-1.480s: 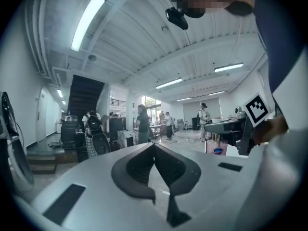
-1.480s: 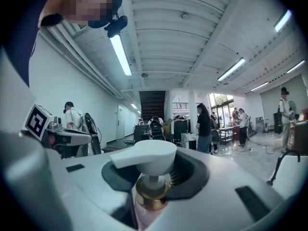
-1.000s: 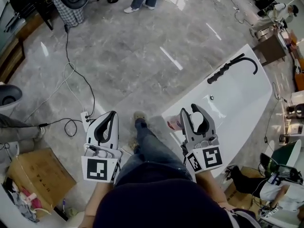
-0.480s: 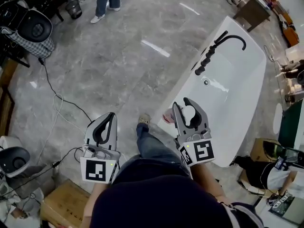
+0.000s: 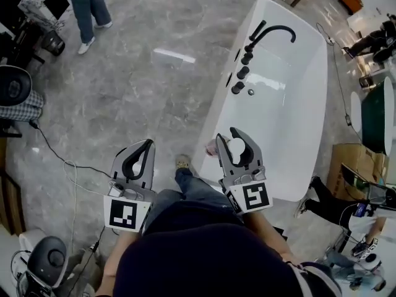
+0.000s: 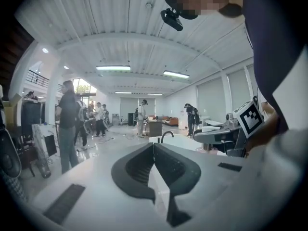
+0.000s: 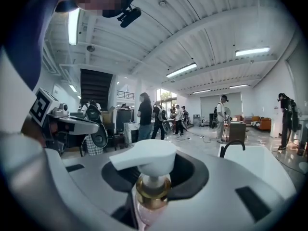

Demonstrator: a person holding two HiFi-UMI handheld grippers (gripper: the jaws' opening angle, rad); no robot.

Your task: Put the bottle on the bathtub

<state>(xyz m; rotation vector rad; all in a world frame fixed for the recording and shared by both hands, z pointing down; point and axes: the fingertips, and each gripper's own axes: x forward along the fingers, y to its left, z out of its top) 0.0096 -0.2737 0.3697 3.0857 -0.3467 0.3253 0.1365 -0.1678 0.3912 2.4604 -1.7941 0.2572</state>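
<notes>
My right gripper (image 5: 234, 141) is shut on the pump bottle (image 5: 236, 146); its white pump head shows between the jaws and its pink body (image 5: 212, 146) pokes out to the left. In the right gripper view the bottle (image 7: 145, 160) stands upright with a gold collar under the pump. The white bathtub (image 5: 291, 113) with a black faucet (image 5: 272, 32) lies just ahead and to the right, and the bottle hangs over the floor beside the tub's near left corner. My left gripper (image 5: 146, 145) is shut and empty, held left of my leg, with its jaws (image 6: 154, 146) closed tip to tip.
A person (image 5: 90, 5) stands on the grey marble floor at the far left. Chairs (image 5: 13, 85) and a cable (image 5: 68, 166) are at the left. A cardboard box (image 5: 349, 166) and clutter sit right of the tub. My shoe (image 5: 182, 161) is between the grippers.
The head view has swung, so the bathtub has turned and come closer ahead on the right. Both grippers keep their pose, and the right one still holds the bottle.
</notes>
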